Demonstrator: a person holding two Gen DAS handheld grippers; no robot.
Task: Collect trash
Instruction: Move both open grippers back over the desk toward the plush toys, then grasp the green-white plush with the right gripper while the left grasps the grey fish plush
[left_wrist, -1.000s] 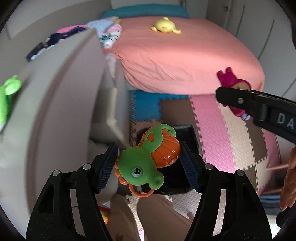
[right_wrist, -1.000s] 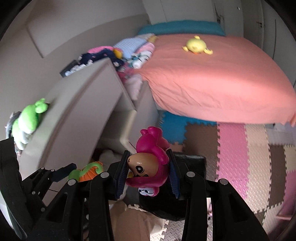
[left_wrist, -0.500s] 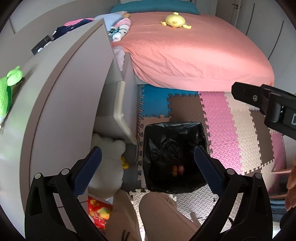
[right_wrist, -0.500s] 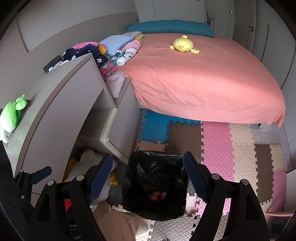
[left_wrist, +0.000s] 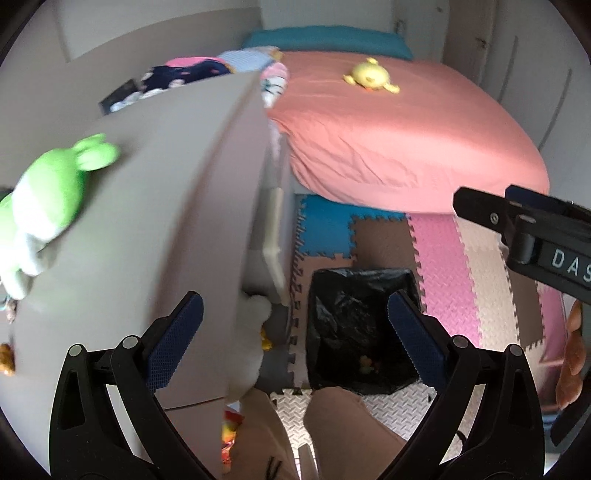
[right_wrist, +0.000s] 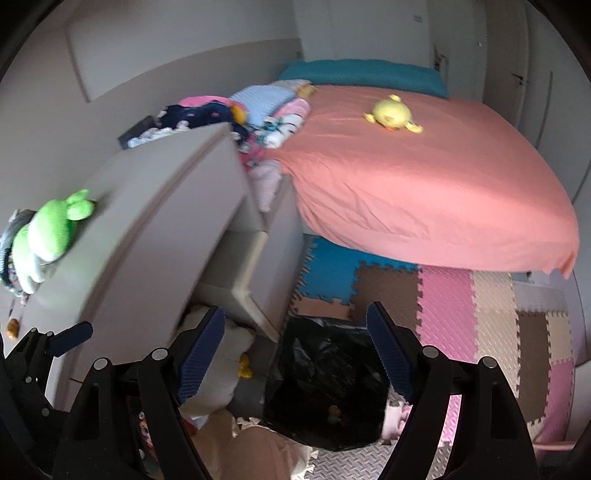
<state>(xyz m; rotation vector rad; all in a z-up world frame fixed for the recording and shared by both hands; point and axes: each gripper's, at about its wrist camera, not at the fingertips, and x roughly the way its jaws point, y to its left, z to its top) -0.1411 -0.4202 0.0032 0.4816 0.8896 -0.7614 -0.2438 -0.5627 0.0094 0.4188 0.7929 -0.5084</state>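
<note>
Nearest to us, our left gripper (left_wrist: 295, 314) stands with its jaws spread wide and nothing between the blue pads; our right gripper (right_wrist: 295, 332) is likewise parted, a little less wide, and empty. Below both lie our own legs in beige trousers (left_wrist: 343, 432).

Just past the fingertips sits the black-lined trash bin (left_wrist: 354, 325) on the foam floor mat (left_wrist: 436, 266), its mouth facing up. Deep in the liner we make out small orange and yellow bits (left_wrist: 367, 363) (too small and dark to name). In the left wrist view the bin sits between the fingers, nearer the right one; in the right wrist view it sits squarely between them.

Left of the bin, a white plush toy (right_wrist: 225, 354) is tucked under the grey cabinet (left_wrist: 155, 221), whose door panel hangs ajar. A green and white plush (left_wrist: 48, 199) lies on top of the cabinet, near its left edge.

Farther on, the mat's blue, brown, pink and cream tiles run up to the bed (right_wrist: 424, 184) with its salmon sheet. A yellow plush (right_wrist: 391, 116) rests on the sheet, well apart from everything else, folded clothes (right_wrist: 258, 110) are piled at the bed's left edge, and a teal pillow (right_wrist: 362, 77) lies at the far end.
</note>
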